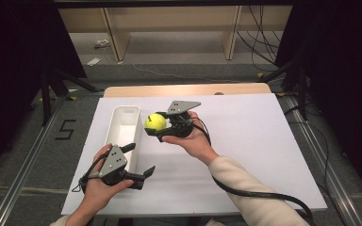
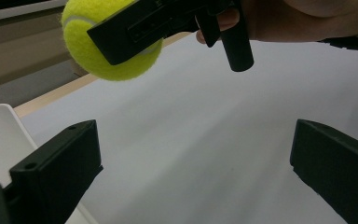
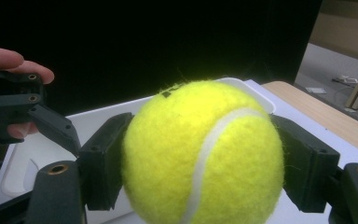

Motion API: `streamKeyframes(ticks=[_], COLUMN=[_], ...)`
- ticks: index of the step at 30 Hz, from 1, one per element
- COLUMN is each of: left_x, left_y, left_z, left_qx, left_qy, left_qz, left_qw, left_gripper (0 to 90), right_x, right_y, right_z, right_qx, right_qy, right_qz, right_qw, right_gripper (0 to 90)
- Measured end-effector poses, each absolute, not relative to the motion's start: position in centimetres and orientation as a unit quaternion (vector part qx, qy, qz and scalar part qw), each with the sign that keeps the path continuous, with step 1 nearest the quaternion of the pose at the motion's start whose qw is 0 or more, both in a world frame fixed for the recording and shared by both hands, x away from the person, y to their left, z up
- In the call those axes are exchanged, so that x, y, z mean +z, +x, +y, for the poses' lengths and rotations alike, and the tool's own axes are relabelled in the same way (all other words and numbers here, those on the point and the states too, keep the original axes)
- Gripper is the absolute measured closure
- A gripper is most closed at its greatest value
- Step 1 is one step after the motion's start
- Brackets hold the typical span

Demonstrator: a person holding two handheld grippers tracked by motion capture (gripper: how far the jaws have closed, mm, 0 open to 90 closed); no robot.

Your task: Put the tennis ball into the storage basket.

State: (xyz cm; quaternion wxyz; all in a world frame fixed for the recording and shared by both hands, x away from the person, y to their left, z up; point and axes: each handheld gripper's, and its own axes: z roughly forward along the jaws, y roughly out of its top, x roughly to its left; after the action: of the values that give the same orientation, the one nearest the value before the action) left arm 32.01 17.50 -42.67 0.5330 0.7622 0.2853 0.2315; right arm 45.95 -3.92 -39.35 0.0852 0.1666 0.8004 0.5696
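A yellow-green tennis ball (image 1: 153, 122) hangs just above the white board, beside the right wall of a long white tray (image 1: 122, 123). My right gripper (image 1: 159, 126) is shut on it, one black jaw on each side of the ball (image 3: 200, 154). My left gripper (image 1: 139, 160) is held near the tray's near end, open, with nothing between its jaws. In the left gripper view the ball (image 2: 114, 70) shows at the upper left, partly behind a jaw of the right gripper (image 2: 135, 28). The left gripper's own jaws stand wide apart over bare board.
The white board (image 1: 245, 141) covers a wooden table whose far edge (image 1: 184, 89) shows behind it. The tray (image 3: 25, 161) has nothing in it. A thick black cable (image 1: 259, 195) trails from the right hand toward the lower right. Dark stands flank the table.
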Motion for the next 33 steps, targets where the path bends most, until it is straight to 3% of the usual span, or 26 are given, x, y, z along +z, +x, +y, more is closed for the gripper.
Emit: streamKeyframes(ticks=[33], left_x=[-42.6], left_y=[32.1], left_z=[17.6], left_qx=[0.238], left_qy=[0.761], left_qz=[0.280], left_qw=[0.534], left_gripper=[1.3], right_x=[-39.2], right_y=[46.2], right_z=[-2.2], right_qx=[0.573], right_qy=[0.162], right_qz=[0.800], right_qw=[0.082], right_gripper=[27.1])
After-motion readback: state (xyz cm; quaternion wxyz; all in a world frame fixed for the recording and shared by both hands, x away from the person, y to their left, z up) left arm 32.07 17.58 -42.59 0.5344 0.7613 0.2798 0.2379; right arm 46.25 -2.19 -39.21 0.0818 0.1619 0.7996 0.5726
